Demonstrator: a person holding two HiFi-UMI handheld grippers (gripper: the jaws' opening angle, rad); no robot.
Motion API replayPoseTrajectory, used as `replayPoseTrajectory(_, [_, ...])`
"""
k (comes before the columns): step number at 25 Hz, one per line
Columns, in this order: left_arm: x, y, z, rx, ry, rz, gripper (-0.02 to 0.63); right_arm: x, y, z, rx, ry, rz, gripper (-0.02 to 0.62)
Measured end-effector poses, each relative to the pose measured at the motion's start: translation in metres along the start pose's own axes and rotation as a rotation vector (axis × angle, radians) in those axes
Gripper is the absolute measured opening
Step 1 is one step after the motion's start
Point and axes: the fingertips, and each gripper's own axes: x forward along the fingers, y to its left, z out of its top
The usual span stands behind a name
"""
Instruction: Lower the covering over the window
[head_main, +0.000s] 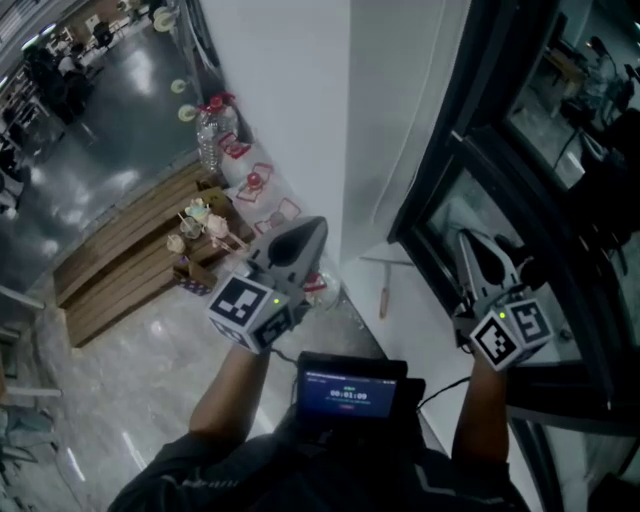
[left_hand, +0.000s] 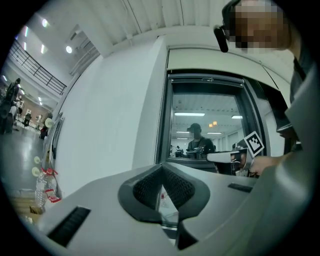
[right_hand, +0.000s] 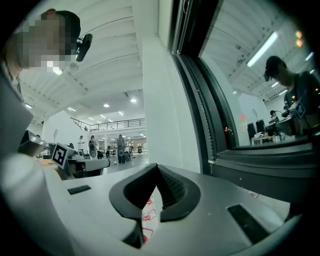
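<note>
The window (head_main: 520, 150) has a dark frame and bare glass, with no covering drawn over it in any view; it also fills the middle of the left gripper view (left_hand: 207, 130) and the right side of the right gripper view (right_hand: 260, 100). My right gripper (head_main: 463, 236) is held close against the frame's lower left part. Its jaw tips meet (right_hand: 156, 167), and I see nothing between them. My left gripper (head_main: 318, 224) is held in front of the white wall left of the window, jaws shut and empty (left_hand: 161, 169). Thin cords (head_main: 428, 95) run down the wall beside the frame.
A white wall (head_main: 290, 100) stands left of the window. Far below lie a wooden pallet (head_main: 130, 250) with cups (head_main: 200, 225), water bottles (head_main: 215, 130) and a stick (head_main: 383, 300) on the floor. A small screen (head_main: 350, 390) hangs at the person's chest.
</note>
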Motion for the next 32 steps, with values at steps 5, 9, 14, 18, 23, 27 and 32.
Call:
replayPoseTrajectory(5, [0.006, -0.004, 0.014, 0.051, 0.010, 0.043, -0.002, -0.009, -0.011, 0.018, -0.035, -0.030, 0.000, 0.021])
replayPoseTrajectory(9, [0.019, -0.016, 0.029, 0.086, 0.010, 0.076, -0.002, -0.016, -0.020, 0.030, -0.055, -0.039, 0.014, 0.020])
replayPoseTrajectory(14, [0.032, -0.041, 0.031, 0.083, 0.025, 0.090, 0.000, -0.031, -0.025, 0.031, -0.075, -0.039, 0.030, 0.020])
replayPoseTrajectory(18, [0.042, -0.054, 0.029, 0.077, 0.025, 0.085, 0.000, -0.038, -0.034, 0.033, -0.063, -0.054, 0.042, 0.020])
replayPoseTrajectory(23, [0.050, -0.067, 0.027, 0.072, 0.017, 0.064, -0.001, -0.044, -0.042, 0.034, -0.065, -0.057, 0.044, 0.020])
replayPoseTrajectory(27, [0.052, -0.070, 0.026, 0.068, 0.021, 0.065, 0.000, -0.043, -0.045, 0.034, -0.062, -0.057, 0.044, 0.020])
replayPoseTrajectory(32, [0.050, -0.074, 0.026, 0.079, 0.006, 0.049, 0.000, -0.046, -0.042, 0.034, -0.068, -0.058, 0.046, 0.020])
